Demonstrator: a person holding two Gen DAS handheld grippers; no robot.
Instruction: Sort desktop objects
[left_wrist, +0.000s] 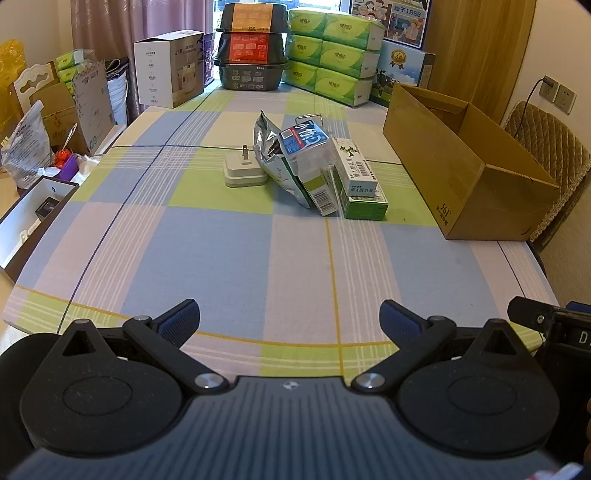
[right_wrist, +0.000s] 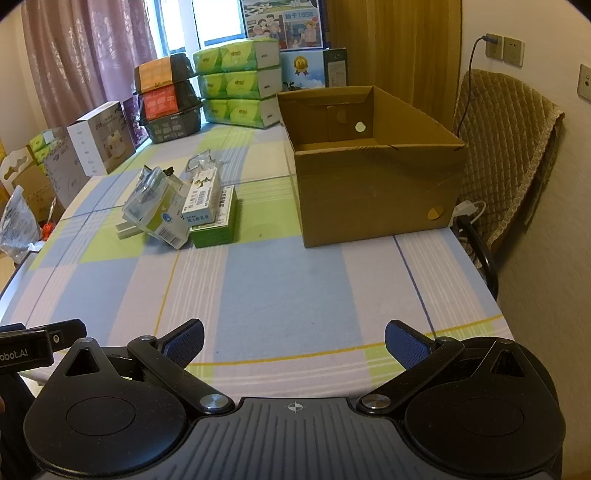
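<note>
I see the small pile of items mid-counter: a white charger plug (left_wrist: 244, 171), a crumpled silver pouch (left_wrist: 271, 147), a clear plastic case (left_wrist: 304, 142) leaning on it, and a white medicine box (left_wrist: 354, 166) lying on a green box (left_wrist: 364, 205). To their right stands the open cardboard box (right_wrist: 373, 192). Nearer me, my left tool (left_wrist: 290, 319) and right tool (right_wrist: 294, 341) hover over the checked counter (left_wrist: 207, 258), both spread wide, holding nothing.
</note>
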